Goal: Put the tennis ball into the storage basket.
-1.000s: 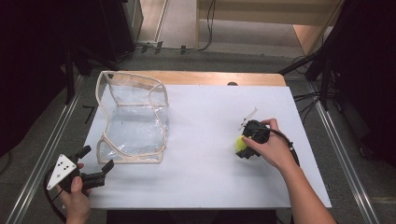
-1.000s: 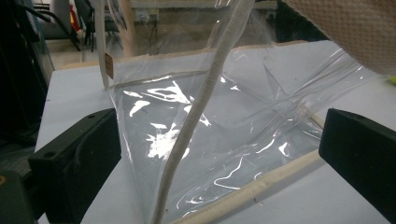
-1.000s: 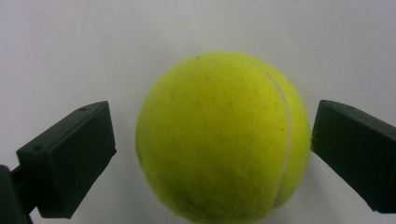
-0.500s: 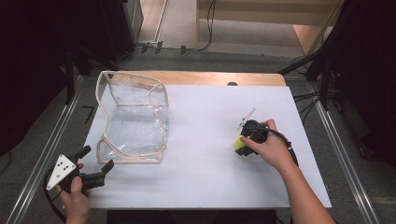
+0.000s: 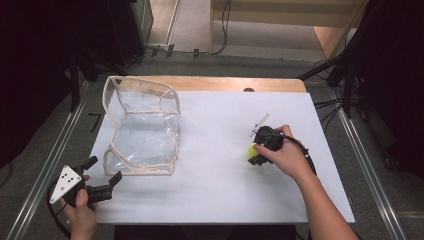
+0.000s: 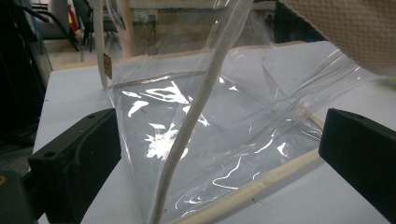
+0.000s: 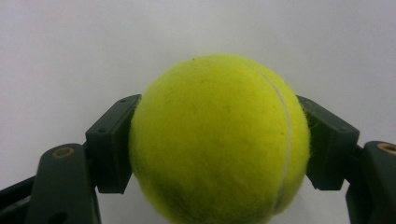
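Observation:
A yellow-green tennis ball (image 5: 251,149) lies on the white table top (image 5: 215,195) right of centre. My right gripper (image 5: 254,152) is shut on it. In the right gripper view the ball (image 7: 219,140) sits squeezed between the two black pads (image 7: 112,144), just above the white surface. A clear plastic bag (image 5: 142,125) with cream piping stands open-mouthed at the left. My left gripper (image 5: 105,170) rests by the bag's near corner, open. In the left gripper view the bag's corner (image 6: 187,121) rises between the wide-apart jaws without touching them.
The table's wooden back edge (image 5: 235,84) shows beyond the white sheet. Metal rails (image 5: 365,170) run along both sides, with dark floor and cables past them. White surface lies between the bag and the ball.
The right hand and the ball have shifted very slightly up and left in the picture. The left hand and the bag have stayed where they were.

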